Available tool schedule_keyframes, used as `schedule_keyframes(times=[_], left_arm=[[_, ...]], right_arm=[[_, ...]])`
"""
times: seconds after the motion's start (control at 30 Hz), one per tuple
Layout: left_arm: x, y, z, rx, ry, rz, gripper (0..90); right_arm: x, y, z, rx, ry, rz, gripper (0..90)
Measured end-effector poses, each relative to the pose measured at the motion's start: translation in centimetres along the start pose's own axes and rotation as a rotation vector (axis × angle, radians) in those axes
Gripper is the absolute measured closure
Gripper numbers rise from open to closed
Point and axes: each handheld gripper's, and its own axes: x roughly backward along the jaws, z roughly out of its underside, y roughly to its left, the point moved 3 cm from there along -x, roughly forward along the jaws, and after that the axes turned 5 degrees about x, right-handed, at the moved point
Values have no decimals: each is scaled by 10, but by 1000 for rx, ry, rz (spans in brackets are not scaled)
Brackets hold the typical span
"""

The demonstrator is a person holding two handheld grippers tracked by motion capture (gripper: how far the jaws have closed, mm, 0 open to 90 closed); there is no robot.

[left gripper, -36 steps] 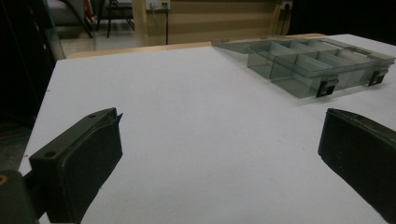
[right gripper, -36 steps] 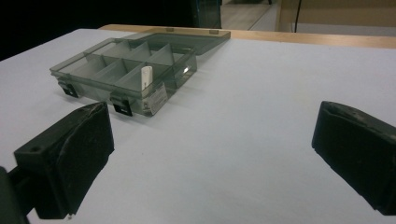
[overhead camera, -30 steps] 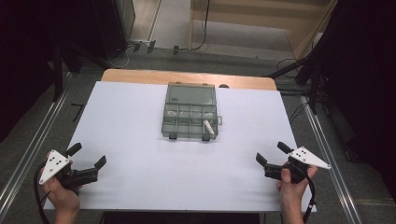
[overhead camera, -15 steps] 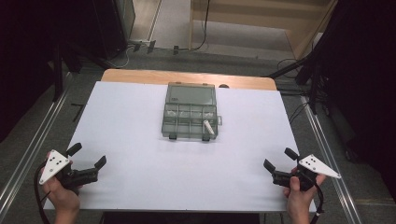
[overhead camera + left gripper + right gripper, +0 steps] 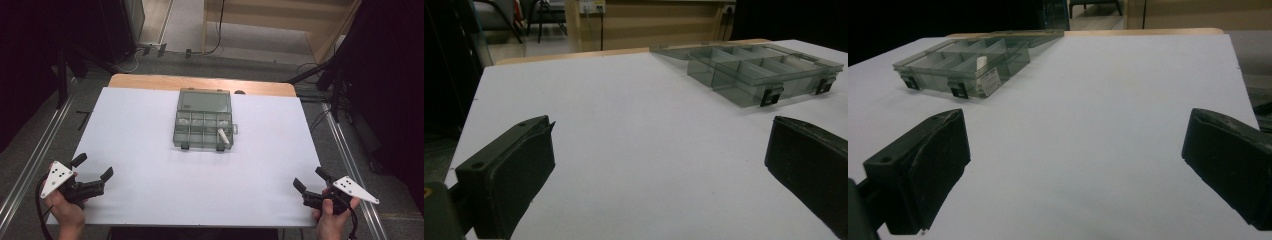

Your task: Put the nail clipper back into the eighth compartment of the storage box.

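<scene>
A smoky clear compartment box [image 5: 204, 125] lies open at the middle of the white table, its lid [image 5: 205, 101] flat behind it. A small white cylinder [image 5: 223, 137] rests in its front right compartment. The same box [image 5: 764, 70] appears far right in the left gripper view and as the box [image 5: 965, 64] at upper left in the right gripper view. My left gripper [image 5: 93, 167] is open at the table's front left corner, empty. At the front right corner my right gripper [image 5: 311, 179] is open and empty too.
The white table top [image 5: 150, 150] ends in a wooden strip [image 5: 200, 82] at the far side. Metal rails [image 5: 30, 160] run along both sides of the table. Dark stands and cables [image 5: 150, 47] sit on the floor beyond.
My right gripper has drawn back toward the front right corner and slightly outward. The left gripper and the box have stayed put.
</scene>
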Motion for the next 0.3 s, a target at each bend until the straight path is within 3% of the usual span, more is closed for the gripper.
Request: schedule_keyframes(times=[0.3], left_arm=[[0,0,0,1,0,2,0]], right_arm=[[-1,0,0,5,6,14,0]])
